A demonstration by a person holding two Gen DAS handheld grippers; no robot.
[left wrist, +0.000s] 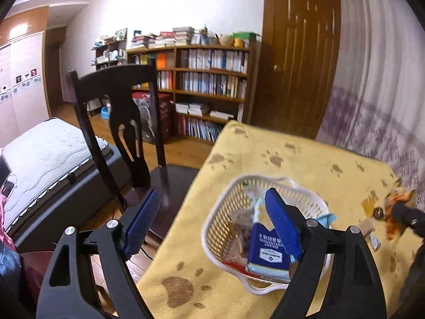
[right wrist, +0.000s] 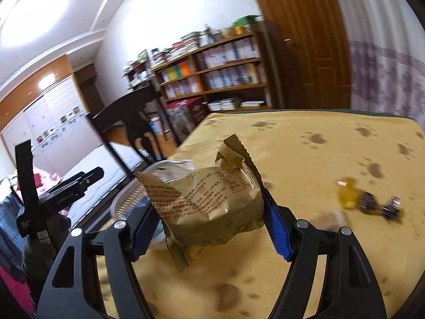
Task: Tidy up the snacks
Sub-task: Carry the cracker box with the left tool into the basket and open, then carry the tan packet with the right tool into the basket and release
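Right tool [right wrist: 209,212] clamping crinkly foil packet [right wrist: 207,199], slotted basket [left wrist: 233,212]

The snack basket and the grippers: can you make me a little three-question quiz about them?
1. True or false: the right gripper is shut on a gold snack packet.
2. What colour is the basket? A) white B) red C) black
3. Fill in: the left gripper is open and holds ____.

Key: 1 true. 2 A. 3 nothing; it hangs by the basket, which already has a blue packet inside. A few wrapped sweets lie on the yellow paw-print cloth.
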